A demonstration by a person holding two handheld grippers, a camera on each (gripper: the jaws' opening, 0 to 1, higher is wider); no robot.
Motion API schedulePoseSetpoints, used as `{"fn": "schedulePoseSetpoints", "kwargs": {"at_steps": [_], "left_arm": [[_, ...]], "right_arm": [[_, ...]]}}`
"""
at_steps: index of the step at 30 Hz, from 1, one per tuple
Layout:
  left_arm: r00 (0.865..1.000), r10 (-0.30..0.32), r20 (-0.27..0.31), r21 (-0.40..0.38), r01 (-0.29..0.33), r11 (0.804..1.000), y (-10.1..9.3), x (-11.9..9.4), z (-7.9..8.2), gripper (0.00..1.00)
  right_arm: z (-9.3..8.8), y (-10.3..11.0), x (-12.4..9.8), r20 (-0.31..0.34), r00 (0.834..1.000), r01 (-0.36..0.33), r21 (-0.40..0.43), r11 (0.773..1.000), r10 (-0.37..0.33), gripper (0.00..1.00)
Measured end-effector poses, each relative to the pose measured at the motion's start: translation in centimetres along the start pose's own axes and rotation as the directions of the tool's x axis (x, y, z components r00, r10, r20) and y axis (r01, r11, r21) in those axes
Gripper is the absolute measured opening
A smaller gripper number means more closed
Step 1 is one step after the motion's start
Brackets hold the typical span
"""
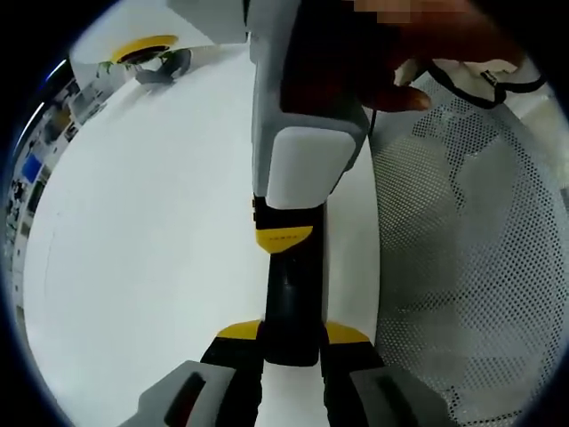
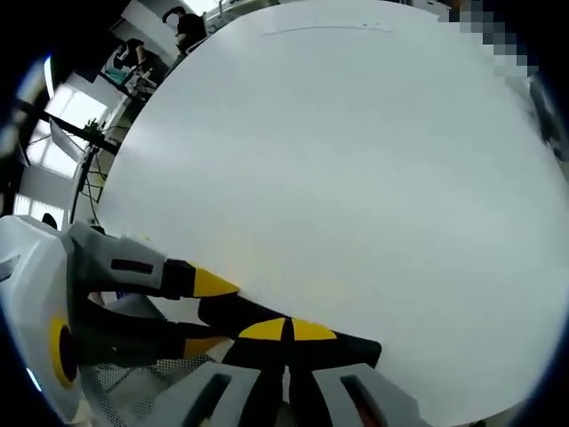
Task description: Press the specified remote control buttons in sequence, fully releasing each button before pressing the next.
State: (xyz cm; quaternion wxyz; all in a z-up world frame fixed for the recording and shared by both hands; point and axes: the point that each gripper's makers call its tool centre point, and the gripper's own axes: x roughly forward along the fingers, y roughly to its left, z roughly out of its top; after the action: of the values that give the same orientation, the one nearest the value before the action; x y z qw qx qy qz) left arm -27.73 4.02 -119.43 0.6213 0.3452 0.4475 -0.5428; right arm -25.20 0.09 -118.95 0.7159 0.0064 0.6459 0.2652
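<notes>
Left hand-held gripper (image 1: 292, 349) clamped on the black remote (image 1: 291, 307), held over the white desk (image 1: 151, 231). Right hand-held gripper (image 2: 286, 336), jaws together, tips touching the remote's end (image 2: 267, 322). Risk: closed tips are broad, could hit two buttons or push the remote askew in the clamp. Buttons not readable; the remote's far end is hidden.

Left gripper view: camera close above white bench (image 1: 151, 249), looking along own tongs (image 1: 292, 351) clamped on dark remote (image 1: 289, 302); other tongs (image 1: 284, 233) enter from top, very near lens. Right gripper view: low over same bench (image 2: 356, 178), facing across it; left tongs (image 2: 209, 311) enter from left. Shared: bench, remote (image 2: 293, 342), both tongs' tips.
</notes>
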Motion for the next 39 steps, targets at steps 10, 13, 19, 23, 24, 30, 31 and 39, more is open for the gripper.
{"fn": "schedulePoseSetpoints", "kwargs": {"at_steps": [10, 13, 19, 23, 24, 30, 31, 39], "left_arm": [[1.000, 0.011, 0.006, -0.003, -0.011, 1.000, 0.0, 0.0, 0.0, 0.24], [1.000, 0.014, 0.004, 0.002, -0.014, 1.000, 0.0, -0.1, 0.0, 0.24], [1.000, 0.000, 0.002, 0.003, 0.000, 1.000, -0.1, -0.1, 0.0, 0.24], [1.000, 0.001, -0.011, 0.009, -0.001, 1.000, -0.1, 0.0, 0.0, 0.24], [1.000, 0.000, -0.011, 0.007, 0.000, 1.000, 0.0, 0.0, 0.0, 0.24], [1.000, 0.006, -0.003, -0.003, -0.006, 1.000, -0.1, -0.1, 0.0, 0.24], [1.000, 0.008, -0.003, -0.002, -0.008, 1.000, -0.1, 0.0, 0.0, 0.24], [1.000, 0.017, -0.003, -0.002, -0.017, 1.000, -0.1, 0.0, 0.0, 0.24]], "right_arm": [[0.3, -0.1, 0.1, 0.029, 1.000, -0.012, 0.026, 1.000, 0.012, 0.00], [0.3, -0.1, 0.1, 0.041, 0.998, -0.039, 0.020, 0.999, 0.038, 0.00], [-0.3, 0.0, -0.3, 0.034, 0.998, -0.056, -0.004, 0.998, 0.056, 0.00], [-0.7, -0.1, -0.6, 0.027, 0.999, -0.045, -0.019, 0.999, 0.046, 0.00], [-0.8, -0.1, -0.8, 0.031, 0.998, -0.051, -0.015, 0.999, 0.052, 0.00], [-1.3, 0.8, -0.7, 0.030, 0.995, -0.095, 0.014, 0.995, 0.095, 0.00], [-1.4, 0.8, -0.5, 0.024, 0.995, -0.093, 0.012, 0.996, 0.093, 0.00], [-1.5, 0.9, -0.4, 0.018, 0.998, -0.067, -0.023, 0.997, 0.067, 0.00]]}}
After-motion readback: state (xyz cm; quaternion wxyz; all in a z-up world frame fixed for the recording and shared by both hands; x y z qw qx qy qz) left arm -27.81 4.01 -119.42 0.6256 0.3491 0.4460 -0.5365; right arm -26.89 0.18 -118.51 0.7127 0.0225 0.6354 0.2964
